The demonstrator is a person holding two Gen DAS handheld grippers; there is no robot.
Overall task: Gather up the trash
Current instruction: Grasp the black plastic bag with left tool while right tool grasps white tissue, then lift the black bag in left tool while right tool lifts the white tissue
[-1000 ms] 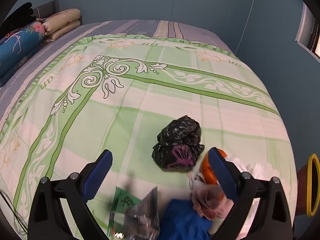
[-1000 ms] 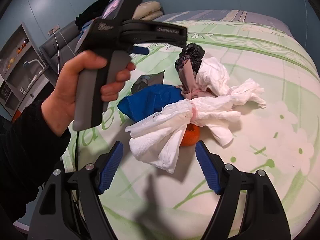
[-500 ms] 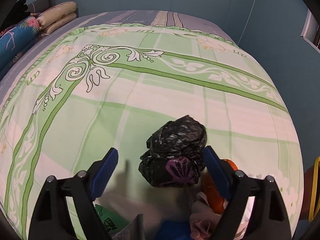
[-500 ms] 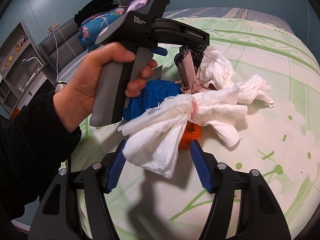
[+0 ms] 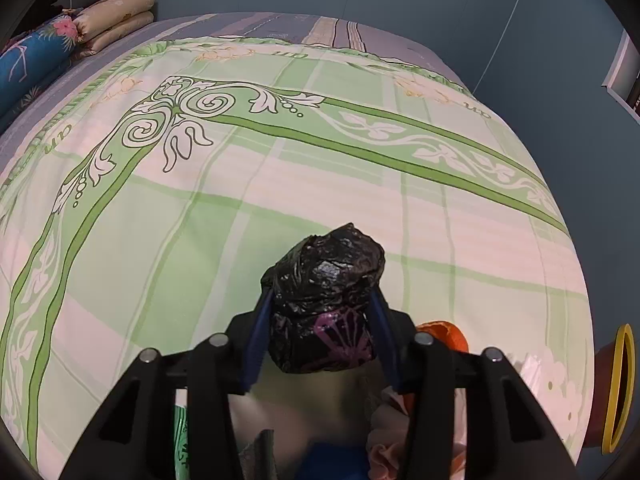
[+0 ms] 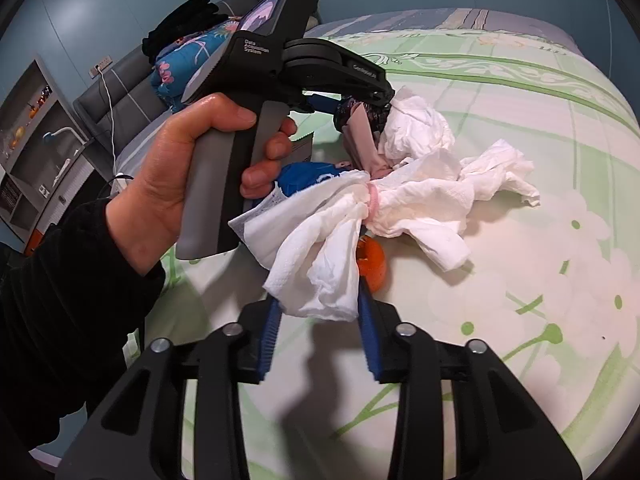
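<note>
On the green-patterned bedspread [image 5: 280,184], left gripper [image 5: 322,312] is clamped on a crumpled black plastic bag [image 5: 324,280]; right gripper [image 6: 320,308] is pinched narrow on a wad of white tissue paper [image 6: 320,276]. Both likely light, soft and squashy, the bag slippery, so grip mid-bulk. Orange peel [image 6: 372,264], blue cloth [image 6: 308,174] and pink fabric scrap [image 6: 362,140] crowd close and may snag.

A bed [image 5: 280,184] with a green-patterned cover fills the room; blue walls [image 5: 440,4] behind, folded pillows [image 5: 116,12] at ten o'clock, possibly shelving [image 6: 28,128] beyond.
</note>
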